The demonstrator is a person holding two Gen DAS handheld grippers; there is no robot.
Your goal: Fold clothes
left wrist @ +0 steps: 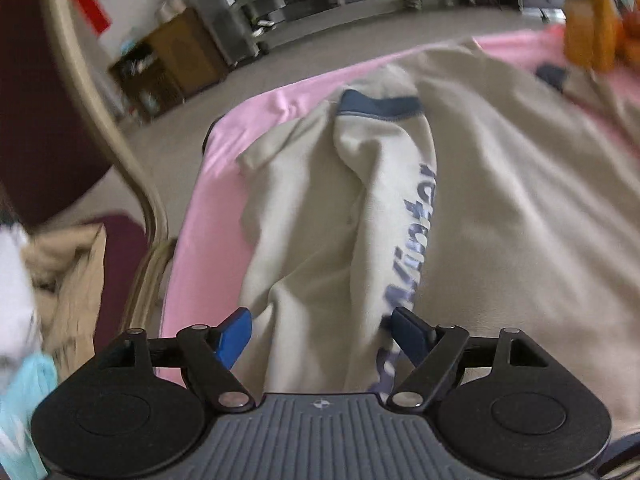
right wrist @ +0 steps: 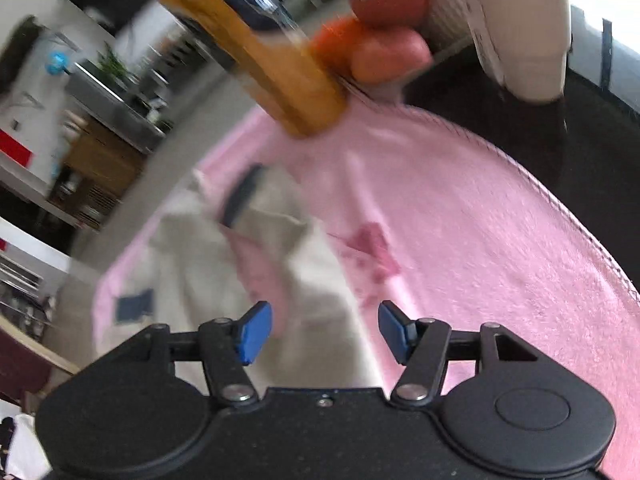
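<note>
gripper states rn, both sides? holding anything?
Left gripper: open, the beige sweatshirt sleeve lies between its fingers, not clamped.
Right gripper: open, holding nothing, over the sweatshirt edge and pink towel.

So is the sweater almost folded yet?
Not yet. Done: the cream sweater lies spread on the pink towel, one sleeve already laid across it. In hand: nothing, since the left gripper and right gripper are both open. Left: the other sleeve and the body folds.

Both wrist views close above, looking forward, sharing beige garment (left wrist: 500, 200) on pink cloth (right wrist: 460, 240)
</note>
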